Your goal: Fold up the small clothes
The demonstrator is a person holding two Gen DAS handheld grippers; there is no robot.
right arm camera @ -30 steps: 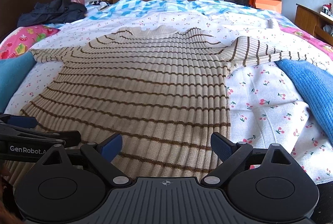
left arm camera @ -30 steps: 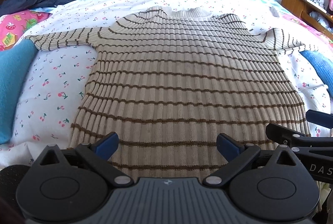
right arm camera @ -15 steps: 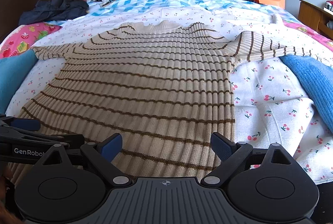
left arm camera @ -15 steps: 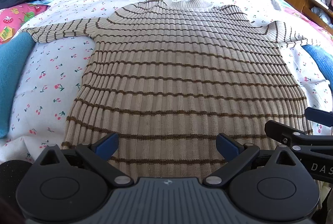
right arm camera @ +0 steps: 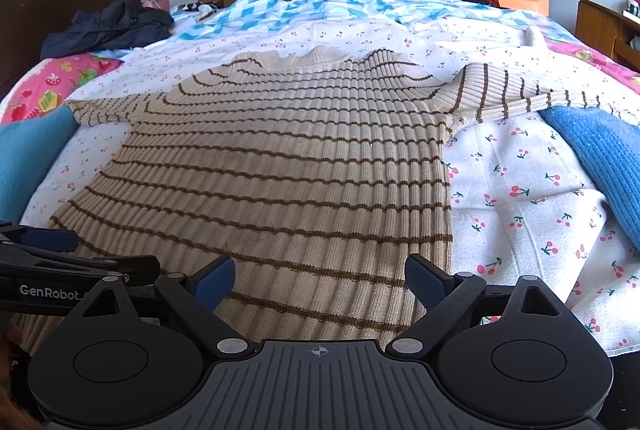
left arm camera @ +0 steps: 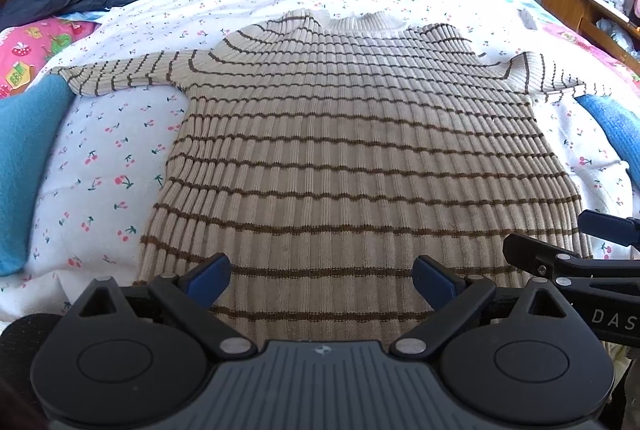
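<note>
Both grippers are pulling back slightly from the striped ribbed sweater (left arm camera: 360,158), lying flat on the cherry-print sheet (left arm camera: 100,170). Left gripper (left arm camera: 320,280) and right gripper (right arm camera: 319,278) are hovering over the hem, jaws spread, empty. Folding not begun.

Beige ribbed knit sweater (left arm camera: 360,158) w/ thin dark-brown horizontal stripes, laid flat & fully spread on the bed, not folded anywhere. Collar (left arm camera: 356,20) at the far end, ribbed, plain cream, slightly ruffled. Hem at the near end, closest to the cams; body flares wider toward it. Both sleeves stretched out sideways: left sleeve (left arm camera: 120,80) lies flat, cuff end reaching a blue cloth at the edge; right sleeve (right arm camera: 516,94) bunches a bit at the shoulder, then runs out over another blue knit piece. Fabric mostly smooth, ribs running lengthwise.
</note>
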